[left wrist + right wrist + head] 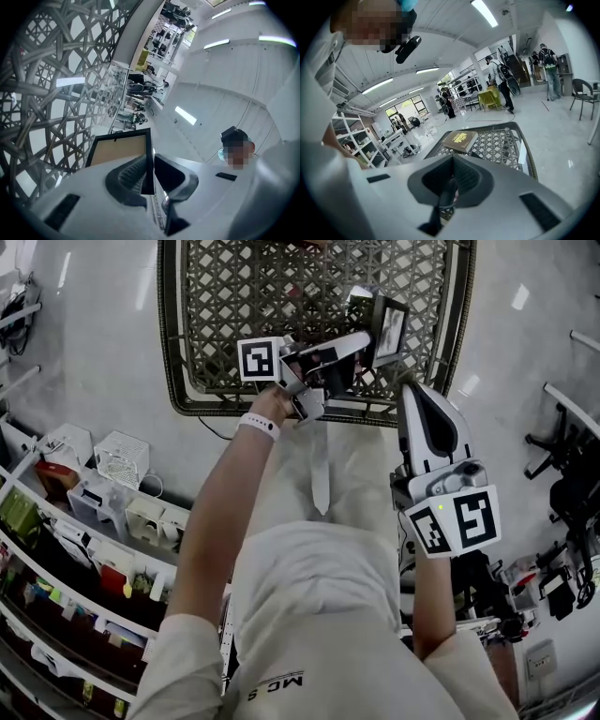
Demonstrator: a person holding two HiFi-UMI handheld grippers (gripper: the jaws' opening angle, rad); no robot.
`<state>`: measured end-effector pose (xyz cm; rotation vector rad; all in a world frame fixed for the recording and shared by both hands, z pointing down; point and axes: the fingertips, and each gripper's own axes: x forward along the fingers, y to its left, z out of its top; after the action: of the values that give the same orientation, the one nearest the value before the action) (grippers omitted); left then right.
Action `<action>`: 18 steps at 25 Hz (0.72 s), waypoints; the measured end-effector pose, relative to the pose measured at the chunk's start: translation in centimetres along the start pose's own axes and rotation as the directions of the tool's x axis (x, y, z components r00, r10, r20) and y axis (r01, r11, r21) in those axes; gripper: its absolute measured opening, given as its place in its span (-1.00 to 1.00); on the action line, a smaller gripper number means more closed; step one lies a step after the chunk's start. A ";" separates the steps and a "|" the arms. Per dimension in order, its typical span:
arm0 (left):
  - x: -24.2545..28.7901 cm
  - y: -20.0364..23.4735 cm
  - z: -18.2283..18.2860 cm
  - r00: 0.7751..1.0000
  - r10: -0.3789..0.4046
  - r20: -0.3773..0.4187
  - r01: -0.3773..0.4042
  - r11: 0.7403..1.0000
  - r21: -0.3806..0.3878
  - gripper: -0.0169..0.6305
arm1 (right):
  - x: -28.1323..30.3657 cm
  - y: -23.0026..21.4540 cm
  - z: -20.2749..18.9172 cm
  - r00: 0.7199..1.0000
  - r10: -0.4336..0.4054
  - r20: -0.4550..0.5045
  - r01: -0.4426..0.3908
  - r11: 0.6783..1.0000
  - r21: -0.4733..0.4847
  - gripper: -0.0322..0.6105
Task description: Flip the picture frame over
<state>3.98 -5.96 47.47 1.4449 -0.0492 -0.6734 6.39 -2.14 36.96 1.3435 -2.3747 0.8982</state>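
Observation:
A black picture frame [389, 326] hangs in the air over the near edge of the woven lattice table [281, 296], standing on edge. My left gripper [364, 345] is shut on it from the left. In the left gripper view the frame [119, 149] shows its brown backing board, and its black edge is pinched between the pads of the left gripper [149, 171]. My right gripper [410, 390] hovers just right of and nearer than the frame, apart from it. Its jaws [449, 190] are closed together with nothing gripped, pointing down at the table [501, 145].
A brown book with gold print [460, 140] lies at the table's far end. White shelving with bins [84, 512] runs along my left. A dark chair [581, 89] and standing people [501, 75] are across the polished floor.

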 end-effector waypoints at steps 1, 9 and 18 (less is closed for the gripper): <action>-0.3 0.1 0.2 1.000 0.012 0.006 -0.012 1.000 0.011 -0.78 | 0.0 0.0 0.0 1.000 0.001 0.000 -0.001 1.000 0.000 -0.85; -1.8 0.2 1.1 0.997 0.079 0.014 -0.080 0.994 0.075 -0.49 | 0.1 0.6 -0.1 1.000 0.012 -0.002 -0.012 1.000 -0.003 -0.85; -3.8 2.5 1.4 0.952 0.305 0.035 -0.304 0.921 0.243 -0.22 | -0.6 0.6 0.0 1.000 0.009 0.001 -0.009 1.000 0.003 -0.85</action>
<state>1.29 -5.52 51.36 1.6326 -0.3601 -0.4174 6.21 -1.54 36.39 1.3359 -2.3826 0.9038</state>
